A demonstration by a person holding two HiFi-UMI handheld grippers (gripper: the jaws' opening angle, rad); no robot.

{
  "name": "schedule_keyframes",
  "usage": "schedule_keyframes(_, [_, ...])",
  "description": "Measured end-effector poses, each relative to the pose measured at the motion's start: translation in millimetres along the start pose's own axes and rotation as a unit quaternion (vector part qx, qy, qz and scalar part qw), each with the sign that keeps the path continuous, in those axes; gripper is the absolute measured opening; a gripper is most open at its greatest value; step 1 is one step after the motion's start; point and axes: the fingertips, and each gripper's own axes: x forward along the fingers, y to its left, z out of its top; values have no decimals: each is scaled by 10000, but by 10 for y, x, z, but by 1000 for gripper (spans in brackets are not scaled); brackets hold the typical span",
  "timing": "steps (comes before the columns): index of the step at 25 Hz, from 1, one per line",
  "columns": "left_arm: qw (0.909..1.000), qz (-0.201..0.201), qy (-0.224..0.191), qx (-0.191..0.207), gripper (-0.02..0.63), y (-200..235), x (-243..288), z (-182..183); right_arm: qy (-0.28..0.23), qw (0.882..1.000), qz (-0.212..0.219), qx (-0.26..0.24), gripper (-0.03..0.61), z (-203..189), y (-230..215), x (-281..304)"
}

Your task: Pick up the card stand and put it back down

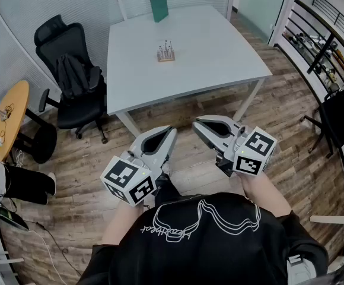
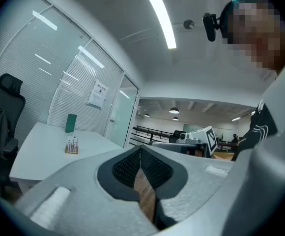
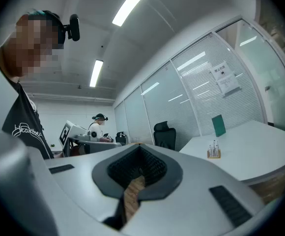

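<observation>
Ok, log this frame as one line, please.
phase: before reach | card stand: untouched on table | left tool: shut, empty | right tool: shut, empty

The small wooden card stand (image 1: 166,53), seemingly topped with thin prongs, stands upright midway across the white table (image 1: 219,58).

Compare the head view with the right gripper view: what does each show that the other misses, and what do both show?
Only the head view shows the dark railing at the right and the marker cube on the right gripper. Only the right gripper view shows the ceiling lights, a paper notice on the glass wall and a second person in a cap. Both show the white table with the card stand and green board on it, and the black chair beside it.
</observation>
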Motion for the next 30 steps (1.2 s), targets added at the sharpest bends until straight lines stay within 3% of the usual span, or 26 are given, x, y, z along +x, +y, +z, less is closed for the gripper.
schedule_keyframes(17, [9997,257,17,51,15,-119,-165,122,-133,9997,-27,187,8,101,120,-60])
schedule_keyframes(24, [9995,268,162,70,15,64,-56,32,-10,10000,-33,83,9,33,-33,29])
schedule_keyframes(30, [9995,244,146,-103,15,529,228,42,53,9996,-219,187,9,8,-490,265])
